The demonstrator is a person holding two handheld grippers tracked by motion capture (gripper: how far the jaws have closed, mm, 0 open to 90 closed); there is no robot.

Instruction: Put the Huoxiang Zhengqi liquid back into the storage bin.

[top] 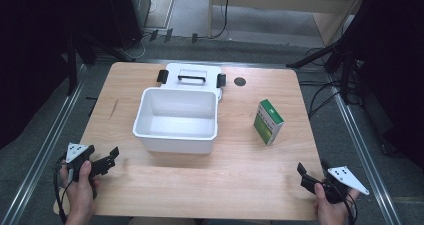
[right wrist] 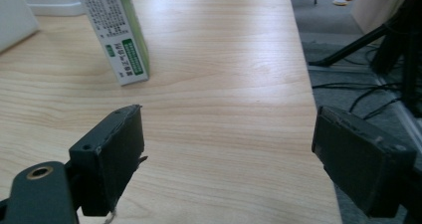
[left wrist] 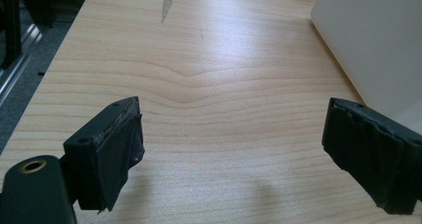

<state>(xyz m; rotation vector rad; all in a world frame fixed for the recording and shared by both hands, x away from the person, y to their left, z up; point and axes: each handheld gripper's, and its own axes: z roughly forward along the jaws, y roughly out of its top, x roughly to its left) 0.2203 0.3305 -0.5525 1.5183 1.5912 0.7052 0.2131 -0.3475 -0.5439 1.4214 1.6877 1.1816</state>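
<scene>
— Where do you have the two grippers?

— I've got the left gripper [top: 111,157] low at the near left corner of the surface [top: 240,185], jaws spread wide with only bare wood between them. In the left gripper view the white bin [left wrist: 378,45] sits just ahead and to that gripper's right, not touching it. My right gripper [top: 306,171] is at the near right corner, jaws likewise wide apart and holding nothing.

— And the green and white box?

— The green and white box [top: 268,121] stands upright on the surface, right of the white bin and apart from it. In the right gripper view it is ahead of my jaws and off to the left, near but clear of them.

— Anything behind the bin?

— Its white lid [top: 192,76] with a black handle lies flat just behind it.
</scene>
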